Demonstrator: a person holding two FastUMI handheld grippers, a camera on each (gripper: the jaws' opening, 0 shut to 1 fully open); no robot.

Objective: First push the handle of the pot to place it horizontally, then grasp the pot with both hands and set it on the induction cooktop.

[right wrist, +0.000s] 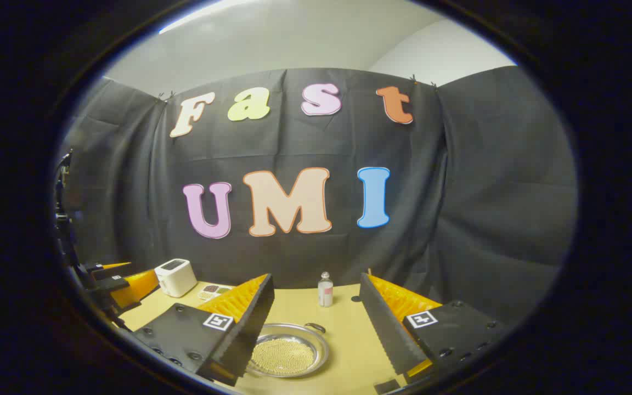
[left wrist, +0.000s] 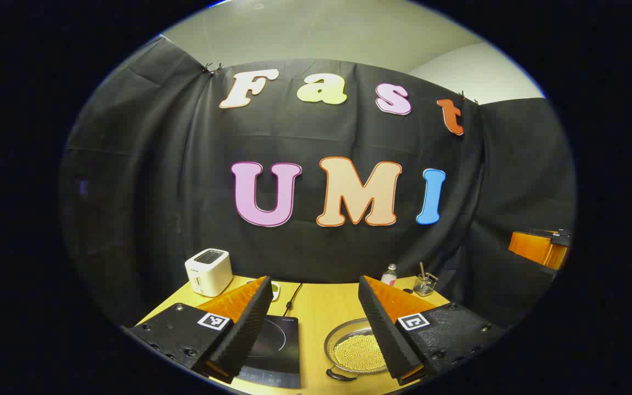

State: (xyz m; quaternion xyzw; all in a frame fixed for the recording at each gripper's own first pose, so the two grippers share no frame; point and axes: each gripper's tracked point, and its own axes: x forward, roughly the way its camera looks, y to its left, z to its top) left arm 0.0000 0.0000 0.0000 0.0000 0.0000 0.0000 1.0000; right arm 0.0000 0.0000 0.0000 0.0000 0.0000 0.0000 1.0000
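In the left gripper view, a boxy white toaster (left wrist: 208, 271) stands at the far left of the pale wooden worktop (left wrist: 316, 312). Right of it lies the flat, dark, glossy induction cooktop (left wrist: 273, 351), a cable (left wrist: 293, 299) running from its back edge toward the black cloth wall. Further right sits the pot (left wrist: 355, 349), a shallow round metal vessel filled with small pale yellow beads, just beside the cooktop and not touching it. One dark curved handle (left wrist: 340, 376) shows on its near rim, so the line through the handles appears to run near to far rather than across. Past the pot, at the back, stand a small clear bottle (left wrist: 389, 274) and a glass jar (left wrist: 424, 284) holding a stick. At the far right edge an orange part of the other gripper (left wrist: 538, 247) shows, its state impossible to tell from here. The left tongs (left wrist: 314, 285) are spread wide, holding nothing, above the worktop

The right gripper view brings the pot (right wrist: 288, 351) near the middle, just beside the left finger of the right tongs (right wrist: 316, 282), and shows the dark handle (right wrist: 315, 327) on the far rim instead. To the left it shows the left gripper (right wrist: 113, 282) from the side, then the toaster (right wrist: 175, 277) and a small divided dish (right wrist: 214, 291). The bottle (right wrist: 325, 289) stands upright behind the pot. The right tongs are likewise spread apart and empty, raised over the worktop (right wrist: 349, 340)
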